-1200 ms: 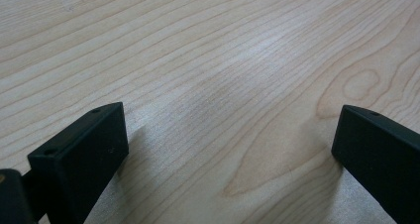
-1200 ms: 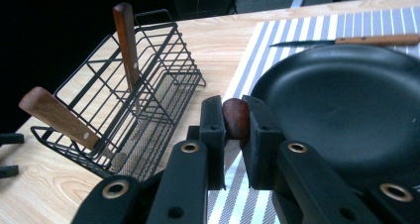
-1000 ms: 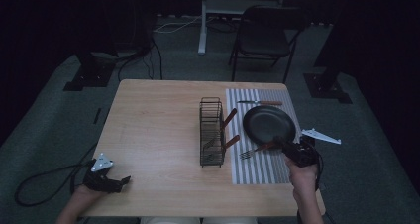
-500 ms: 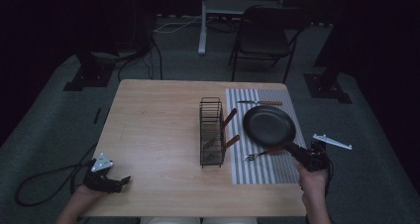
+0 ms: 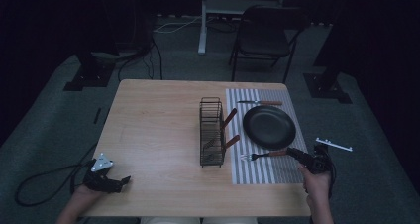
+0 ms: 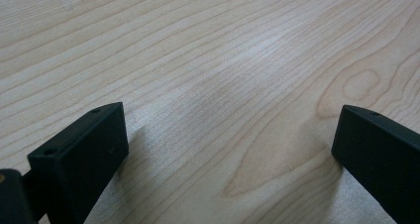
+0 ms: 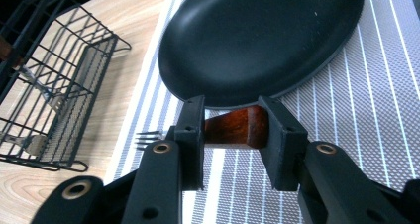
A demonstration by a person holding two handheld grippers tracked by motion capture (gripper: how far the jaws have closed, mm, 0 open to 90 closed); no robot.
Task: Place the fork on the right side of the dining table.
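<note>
Dim room with grey carpet, a dark folding chair at the back; in front of it a pale wooden table with clear grain. On the right part of the tabletop lies a grey-and-white striped place mat, bearing a black oval plate.

Just beside the plate's near rim, flat on the mat, lies a metal fork with a reddish-brown wooden handle, tines toward the black wire cutlery rack that stands upright at the mat's left edge. In the rack lean two more wooden-handled utensils, and in the right gripper view further fork tines show through its mesh. Beyond the plate, along the mat's far edge, rests a wooden-handled knife.

At the mat's right end, the right gripper, held low in the right hand, points at the fork's handle. Jaws narrowly parted, having just been opening, with the wooden handle lying crosswise between them and the pads no longer clamped on it; tines jut out past one jaw, the plate rim just behind.

At the near left corner of the table sits the left gripper, grey three-cornered plate on top, cable trailing to the floor. Jaws spread wide over bare wood, nothing between them.

On the carpet to the right of the table lies a short white bar.
</note>
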